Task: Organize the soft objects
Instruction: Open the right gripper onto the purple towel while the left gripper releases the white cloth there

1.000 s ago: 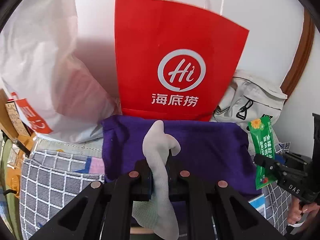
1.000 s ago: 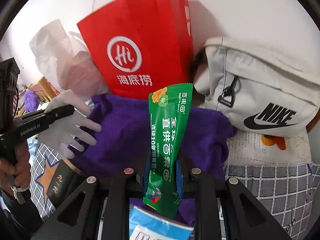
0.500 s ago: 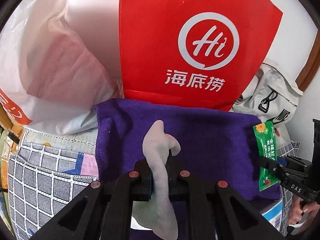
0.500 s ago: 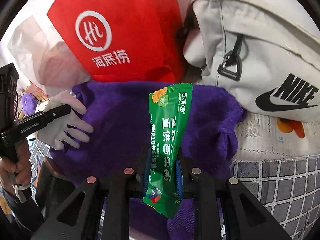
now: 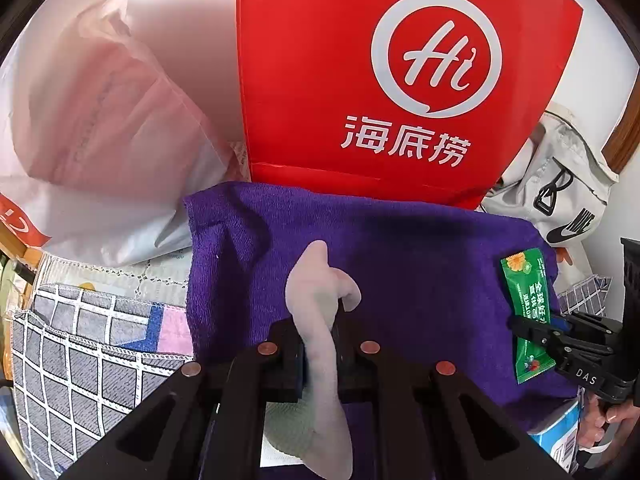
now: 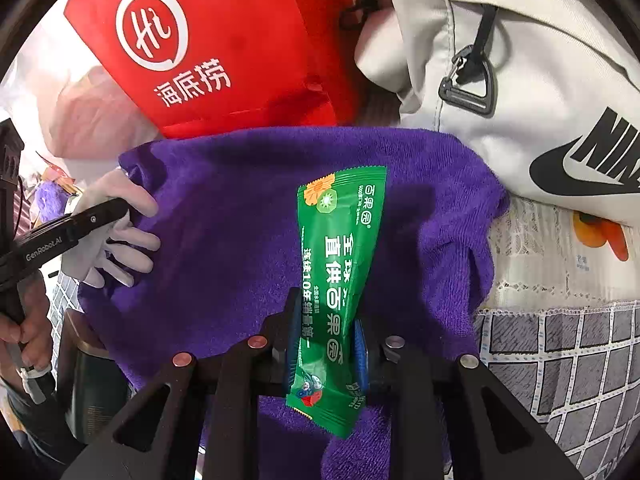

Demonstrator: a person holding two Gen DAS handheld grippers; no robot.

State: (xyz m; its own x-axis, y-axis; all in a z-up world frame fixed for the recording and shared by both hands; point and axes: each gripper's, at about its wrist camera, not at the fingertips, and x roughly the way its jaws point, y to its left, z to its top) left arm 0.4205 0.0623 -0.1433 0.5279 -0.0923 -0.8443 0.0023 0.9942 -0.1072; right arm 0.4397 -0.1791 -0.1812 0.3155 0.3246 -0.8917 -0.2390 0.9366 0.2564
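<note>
Both hands over the purple towel (image 5: 400, 272), drops looming

Our left gripper (image 5: 320, 344) clamps the white glove (image 5: 320, 300); it may snag on letting go. Our right gripper (image 6: 326, 344) is opening around the green packet (image 6: 340, 264), which could slide off.

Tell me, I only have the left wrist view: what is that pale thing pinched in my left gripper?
Observer: A white glove; the right wrist view shows its fingers splayed over the purple towel edge.
Operator: How is the other gripper's hold?
Observer: The right gripper has its jaws opening, with the green packet between the blue pads.
Operator: Anything hidden under the towel?
Observer: A dark green container shows beneath the towel's corner, below the glove.
</note>
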